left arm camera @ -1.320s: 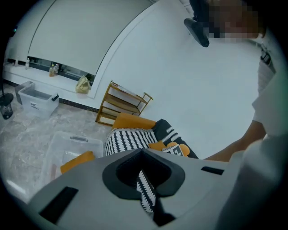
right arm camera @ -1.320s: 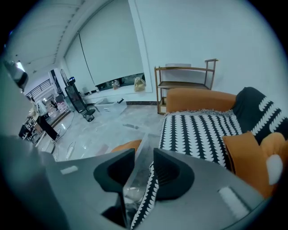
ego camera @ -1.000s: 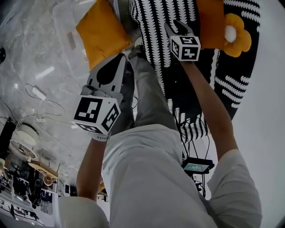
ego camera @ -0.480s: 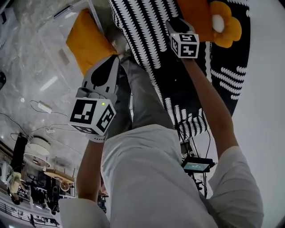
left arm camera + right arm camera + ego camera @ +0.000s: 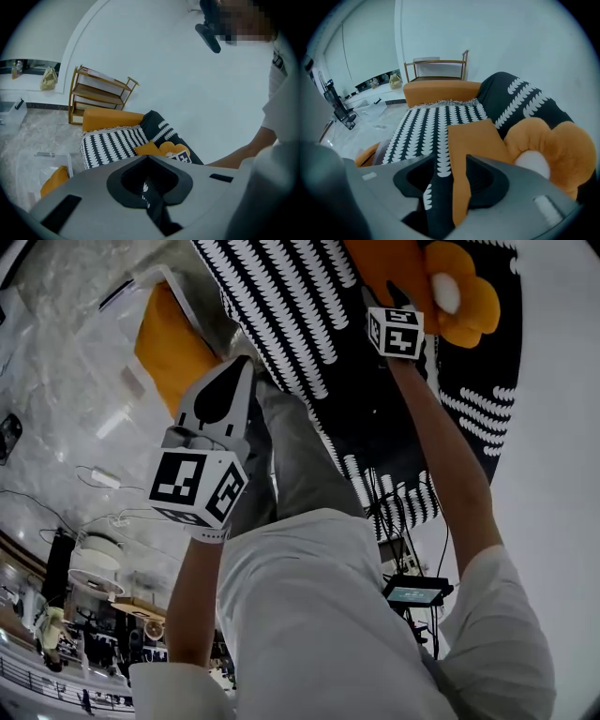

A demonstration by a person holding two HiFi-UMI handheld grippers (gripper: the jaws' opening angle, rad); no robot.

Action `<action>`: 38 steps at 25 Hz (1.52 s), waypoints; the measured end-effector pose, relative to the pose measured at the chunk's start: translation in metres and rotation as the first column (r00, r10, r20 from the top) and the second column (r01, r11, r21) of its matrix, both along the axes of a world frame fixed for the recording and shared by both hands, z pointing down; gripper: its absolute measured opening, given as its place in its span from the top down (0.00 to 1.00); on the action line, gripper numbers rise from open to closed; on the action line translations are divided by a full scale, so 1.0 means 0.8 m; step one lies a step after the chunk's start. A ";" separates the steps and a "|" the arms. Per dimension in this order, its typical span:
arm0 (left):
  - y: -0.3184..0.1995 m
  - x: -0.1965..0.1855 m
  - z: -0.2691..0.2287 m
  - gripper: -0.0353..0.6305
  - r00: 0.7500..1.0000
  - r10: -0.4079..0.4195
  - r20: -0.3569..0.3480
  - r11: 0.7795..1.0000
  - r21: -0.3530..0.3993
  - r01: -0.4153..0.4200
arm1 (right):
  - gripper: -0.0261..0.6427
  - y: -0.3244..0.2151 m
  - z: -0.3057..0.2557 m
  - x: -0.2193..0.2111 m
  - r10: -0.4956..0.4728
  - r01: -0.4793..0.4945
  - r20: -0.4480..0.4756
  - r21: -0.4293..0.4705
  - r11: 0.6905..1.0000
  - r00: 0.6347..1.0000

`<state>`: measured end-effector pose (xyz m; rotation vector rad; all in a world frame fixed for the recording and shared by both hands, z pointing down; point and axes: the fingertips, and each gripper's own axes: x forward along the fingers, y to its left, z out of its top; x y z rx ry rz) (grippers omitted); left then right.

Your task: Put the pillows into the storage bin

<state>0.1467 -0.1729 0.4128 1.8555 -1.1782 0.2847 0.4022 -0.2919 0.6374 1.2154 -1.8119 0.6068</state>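
At the upper left of the head view, a see-through plastic storage bin (image 5: 187, 298) is sitting on the floor just beside the sofa. One plain orange pillow (image 5: 164, 343) is already lying inside it.

Next to it, the left gripper (image 5: 244, 364) is hanging over the person's legs. Its tongs are pressed together with nothing in them, so they are not ready to help with a second pillow.

In the middle, a black-and-white patterned throw (image 5: 281, 306) is covering the sofa seat.

Farther right, the right gripper (image 5: 451, 159) is pointing down at a flat square orange pillow (image 5: 471, 138) on the throw. Its tongs have just been opening. They are standing apart and gripping nothing, with the pillow showing past the gap.

At the far right, a puffy orange flower-shaped pillow with a white middle (image 5: 464, 301) is touching the flat one.

The tongs could be pinching the throw along with the pillow and dragging it off. A thin bite on the edge could be slipping loose on the way to the bin.
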 end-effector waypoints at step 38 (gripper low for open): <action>-0.009 0.036 0.002 0.94 1.000 0.009 0.015 1.000 -0.028 -0.009 | 0.92 0.018 0.021 -0.054 -0.255 0.250 -0.042 -0.097 0.963 0.966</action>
